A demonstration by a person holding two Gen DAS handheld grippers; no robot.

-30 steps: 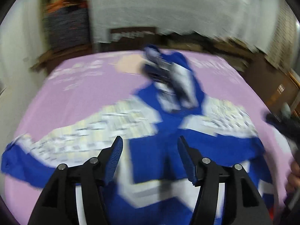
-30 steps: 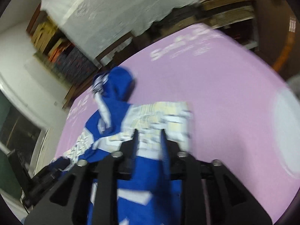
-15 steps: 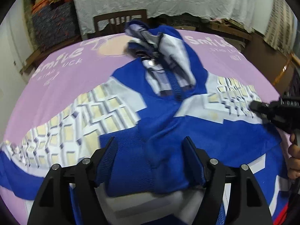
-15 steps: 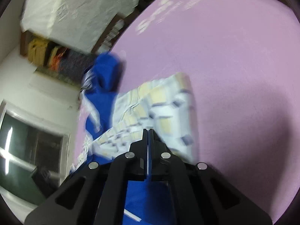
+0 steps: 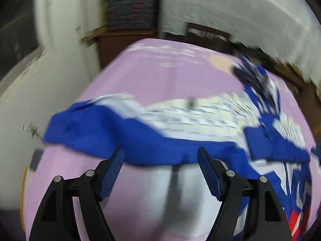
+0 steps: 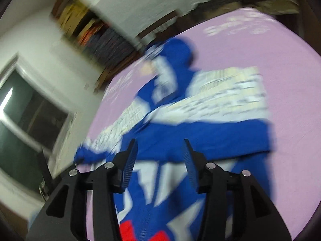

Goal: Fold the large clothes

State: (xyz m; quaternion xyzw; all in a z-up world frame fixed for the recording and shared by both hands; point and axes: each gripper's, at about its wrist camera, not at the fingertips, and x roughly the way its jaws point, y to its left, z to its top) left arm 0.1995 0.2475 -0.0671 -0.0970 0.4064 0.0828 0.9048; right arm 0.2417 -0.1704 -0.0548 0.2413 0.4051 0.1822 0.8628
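Note:
A large blue, white and pale-yellow hooded jacket (image 5: 180,132) lies spread on a pink-covered table (image 5: 152,76); both views are motion-blurred. In the left wrist view its left sleeve stretches out to the left, with the hood (image 5: 254,76) at the far right. My left gripper (image 5: 160,156) is open, with the sleeve's blue edge just beyond its tips. In the right wrist view the jacket (image 6: 200,120) has its right sleeve folded across the body. My right gripper (image 6: 160,146) is open above the blue band, holding nothing. Red patches (image 6: 128,229) show near the hem.
White cloth (image 5: 230,10) hangs behind the table, beside shelves with stacked fabric (image 5: 130,10). A chair back (image 5: 206,32) stands at the far edge. A dark window (image 6: 24,120) is on the left wall. Bare pink cover (image 6: 291,80) lies right of the jacket.
My right gripper, shut on the right sleeve, has let go and stands open. My left gripper has swung left from the jacket's middle toward the outstretched left sleeve.

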